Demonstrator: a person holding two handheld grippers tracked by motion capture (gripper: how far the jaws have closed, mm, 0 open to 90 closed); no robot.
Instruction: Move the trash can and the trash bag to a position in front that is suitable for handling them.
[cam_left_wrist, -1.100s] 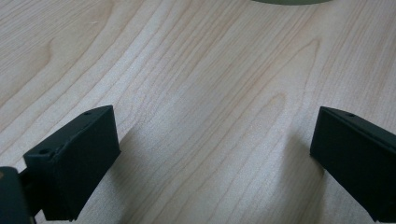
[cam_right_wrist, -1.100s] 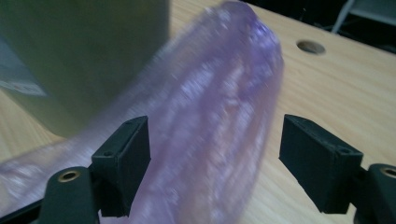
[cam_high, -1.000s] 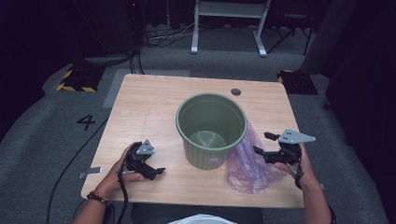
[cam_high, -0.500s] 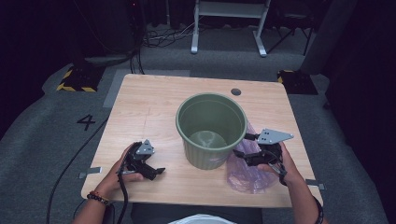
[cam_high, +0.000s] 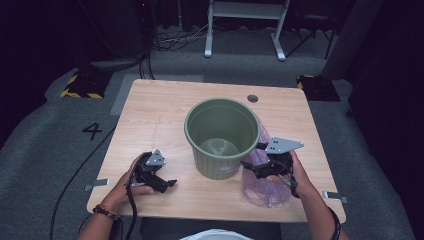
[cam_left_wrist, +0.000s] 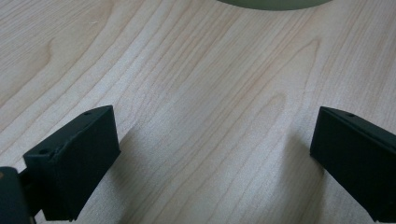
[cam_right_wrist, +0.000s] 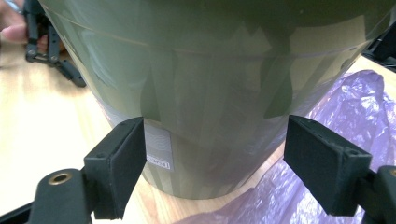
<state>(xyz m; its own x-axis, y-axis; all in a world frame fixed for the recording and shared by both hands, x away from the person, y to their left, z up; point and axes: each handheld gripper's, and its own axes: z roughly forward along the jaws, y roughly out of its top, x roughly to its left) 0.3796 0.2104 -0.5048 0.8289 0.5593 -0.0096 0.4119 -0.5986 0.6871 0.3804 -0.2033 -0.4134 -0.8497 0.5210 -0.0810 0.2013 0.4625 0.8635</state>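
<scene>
Grey carpet, with a painted number 4 (cam_high: 93, 131) on it, surrounds a light wooden table (cam_high: 165, 107) in the high view. A green bin (cam_high: 222, 136) stands upright near the table's middle, and a crumpled purple plastic bag (cam_high: 267, 187) lies against its right side, toward the near edge. The left tongs (cam_high: 167, 184) rest low over the table to the left of the bin, apart from it, held in the person's left hand (cam_high: 127, 186). The right tongs (cam_high: 248, 166) sit over the bag, just beside the bin's lower wall, with a grey three-cornered plate on top.

From the left gripper view, the two black jaws stand wide apart over bare wood grain with nothing between them; the bin's base shows at the top edge (cam_left_wrist: 273, 3).

From the right gripper view, the jaws are spread wide and hold nothing; the bin's ribbed wall (cam_right_wrist: 219, 93) fills the space beyond them, with a small label low on it. The purple bag (cam_right_wrist: 322, 140) lies at the lower right, touching the bin's foot, and the left tongs (cam_right_wrist: 51, 51) show far off at upper left.
</scene>
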